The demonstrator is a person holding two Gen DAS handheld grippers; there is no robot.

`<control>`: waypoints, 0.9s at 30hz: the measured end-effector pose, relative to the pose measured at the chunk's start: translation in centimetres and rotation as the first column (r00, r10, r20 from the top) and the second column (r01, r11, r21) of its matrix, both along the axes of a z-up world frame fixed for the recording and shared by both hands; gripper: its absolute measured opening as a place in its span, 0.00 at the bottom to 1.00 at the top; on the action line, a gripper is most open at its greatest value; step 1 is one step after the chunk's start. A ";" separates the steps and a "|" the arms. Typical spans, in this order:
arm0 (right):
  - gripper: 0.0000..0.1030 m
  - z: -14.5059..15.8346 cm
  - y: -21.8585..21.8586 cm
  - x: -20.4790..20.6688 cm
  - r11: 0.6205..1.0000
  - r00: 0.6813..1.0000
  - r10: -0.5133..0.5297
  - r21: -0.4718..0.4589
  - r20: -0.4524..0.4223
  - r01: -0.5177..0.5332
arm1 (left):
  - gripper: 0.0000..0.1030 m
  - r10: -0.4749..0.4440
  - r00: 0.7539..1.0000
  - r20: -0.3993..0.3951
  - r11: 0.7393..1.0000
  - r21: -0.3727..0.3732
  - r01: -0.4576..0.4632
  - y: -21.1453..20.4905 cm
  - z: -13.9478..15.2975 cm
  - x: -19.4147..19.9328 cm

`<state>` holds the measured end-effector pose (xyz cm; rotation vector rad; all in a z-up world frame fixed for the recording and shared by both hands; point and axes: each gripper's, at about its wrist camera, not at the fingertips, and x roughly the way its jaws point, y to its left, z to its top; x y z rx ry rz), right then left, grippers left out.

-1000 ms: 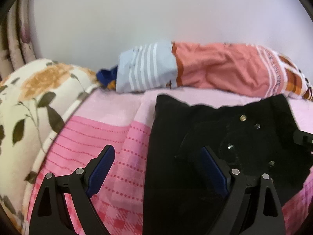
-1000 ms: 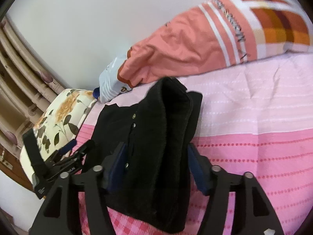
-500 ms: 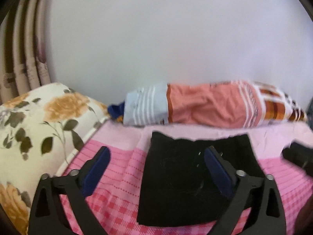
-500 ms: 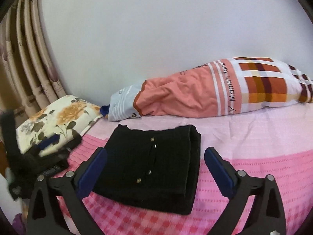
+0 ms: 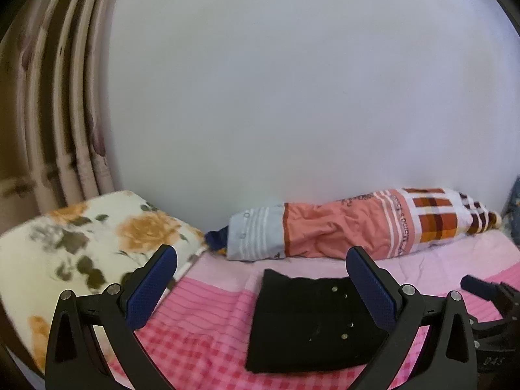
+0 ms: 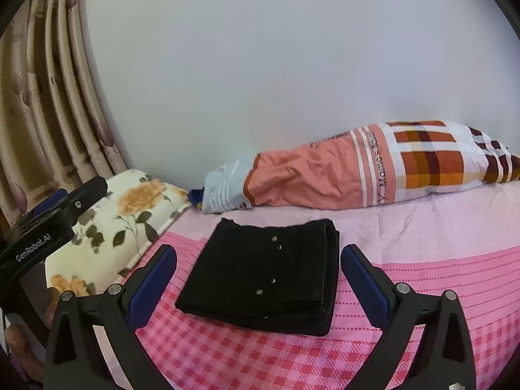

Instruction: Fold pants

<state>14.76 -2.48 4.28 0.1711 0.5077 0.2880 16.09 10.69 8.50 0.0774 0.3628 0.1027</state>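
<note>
The black pants [image 5: 308, 321] lie folded into a compact rectangle on the pink bed sheet [image 5: 208, 305], with small metal studs showing on top. My left gripper [image 5: 261, 260] hovers above and in front of them, open, with nothing between its blue pads. In the right wrist view the same folded pants [image 6: 269, 273] lie flat, their thick folded edge to the right. My right gripper [image 6: 259, 253] is also open and empty, held clear above the pants. The left gripper [image 6: 55, 214] shows at the left edge there, and the right gripper [image 5: 487, 292] at the right edge of the left view.
A long orange and plaid bolster [image 6: 357, 172] lies against the white wall behind the pants. A floral pillow [image 5: 81, 243] sits at the left, beside a pleated curtain [image 6: 48, 97]. The pink checked sheet [image 6: 422, 292] spreads to the right.
The right gripper let go of the folded pants and its jaws widened. Both grippers rose and drew back, so the pants now look smaller and lie flat on the bed.
</note>
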 end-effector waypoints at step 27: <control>0.99 1.0 -0.4 -2.0 1.000 1.000 -0.011 0.000 -0.004 0.011 | 1.00 -0.009 0.994 -0.110 0.998 -0.062 0.002 0.2 -1.4 -0.5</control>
